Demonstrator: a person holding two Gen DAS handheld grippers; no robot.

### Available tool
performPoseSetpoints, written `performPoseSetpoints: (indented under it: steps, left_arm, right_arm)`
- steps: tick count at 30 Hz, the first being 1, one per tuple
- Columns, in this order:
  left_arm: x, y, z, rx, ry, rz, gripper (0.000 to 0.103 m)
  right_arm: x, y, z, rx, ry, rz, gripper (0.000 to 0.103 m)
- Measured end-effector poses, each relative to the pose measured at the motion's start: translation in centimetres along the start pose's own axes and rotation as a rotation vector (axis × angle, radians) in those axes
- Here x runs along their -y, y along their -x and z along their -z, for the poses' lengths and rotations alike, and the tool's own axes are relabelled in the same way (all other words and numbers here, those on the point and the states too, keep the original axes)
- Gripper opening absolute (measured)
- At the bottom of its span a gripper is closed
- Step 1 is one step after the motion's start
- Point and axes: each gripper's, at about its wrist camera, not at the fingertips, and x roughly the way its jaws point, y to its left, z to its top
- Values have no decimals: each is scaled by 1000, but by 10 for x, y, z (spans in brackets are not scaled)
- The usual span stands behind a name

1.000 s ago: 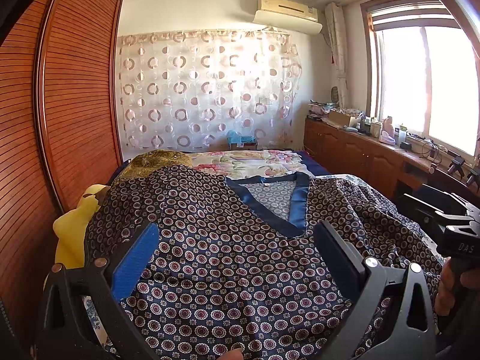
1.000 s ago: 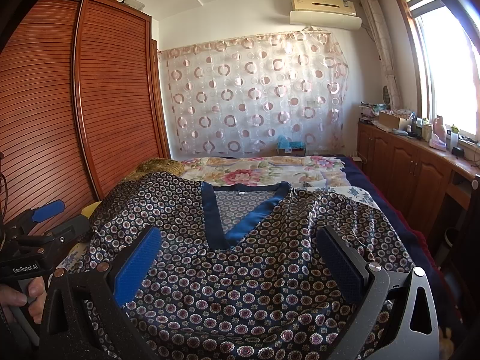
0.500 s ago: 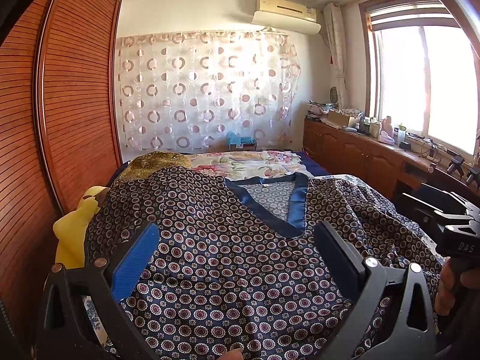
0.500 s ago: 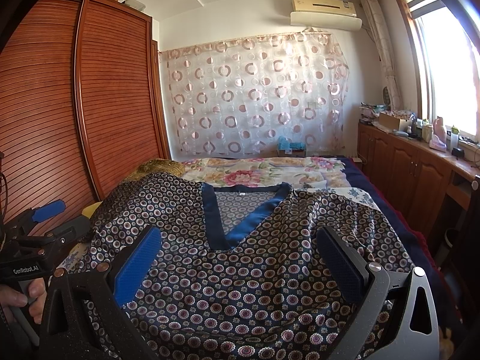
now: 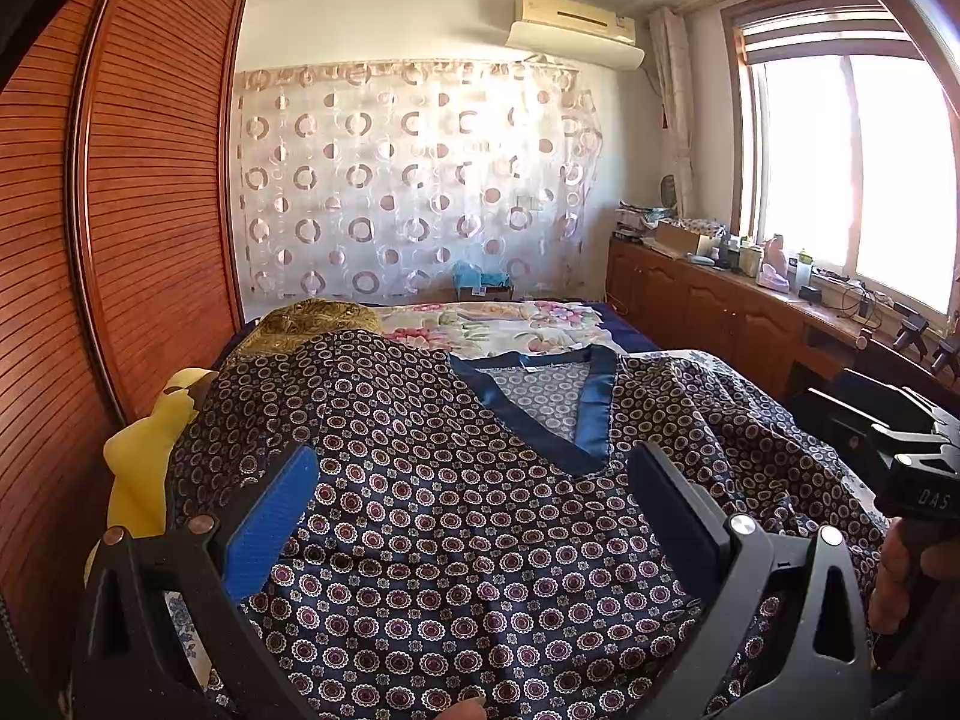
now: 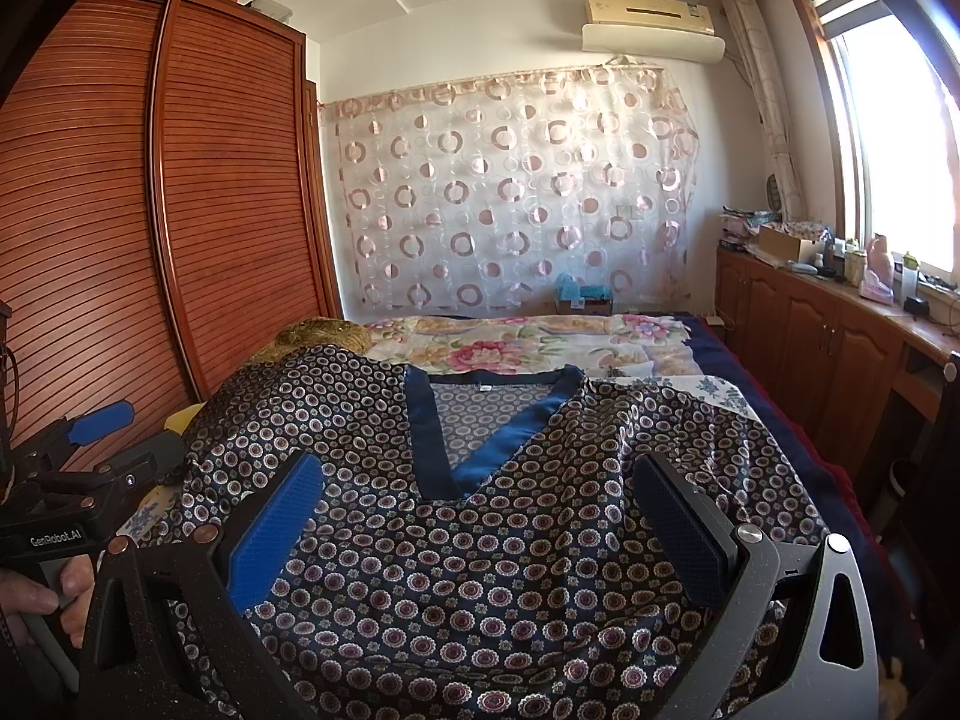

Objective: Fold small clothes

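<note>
From the left wrist camera, the left tool (image 5: 471,510) hovers low over a dark navy satin top printed with small round medallions (image 5: 456,516), its two fingers spread wide apart and pinching nothing. The top lies face up and spread across a bed with a floral quilt (image 5: 498,324), its plain blue V-neck trim (image 5: 594,414) pointing toward the camera. A yellow cloth (image 5: 141,474) pokes out beside the top's left edge, next to a slatted reddish wooden wardrobe (image 5: 150,192). At far right, a hand grips the right tool's handle. From the right wrist camera, the right tool (image 6: 474,516) also sits spread open above the top's chest, empty. The left tool appears at far left, held by a hand (image 6: 45,597).
</note>
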Motion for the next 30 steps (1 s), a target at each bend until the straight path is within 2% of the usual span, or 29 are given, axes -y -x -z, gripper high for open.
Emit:
performPoseSetpoints:
  steps: [8, 13, 18, 23, 30]
  left_arm:
    - [-3, -4, 1, -5, 12, 4, 103]
    - [-8, -22, 6, -9, 48, -1, 103]
    - [-16, -45, 12, -33, 61, -39, 103]
    - [-25, -62, 16, -58, 26, -87, 103]
    - [-57, -70, 21, -107, -1, -48, 103]
  right_arm:
    - [1, -3, 2, -1, -2, -7, 103]
    - [9, -15, 2, -14, -20, -5, 103]
    - [12, -34, 2, -52, -20, 0, 103]
    - [4, -51, -2, -79, 4, -7, 103]
    - [-17, -84, -12, -87, 74, -35, 103]
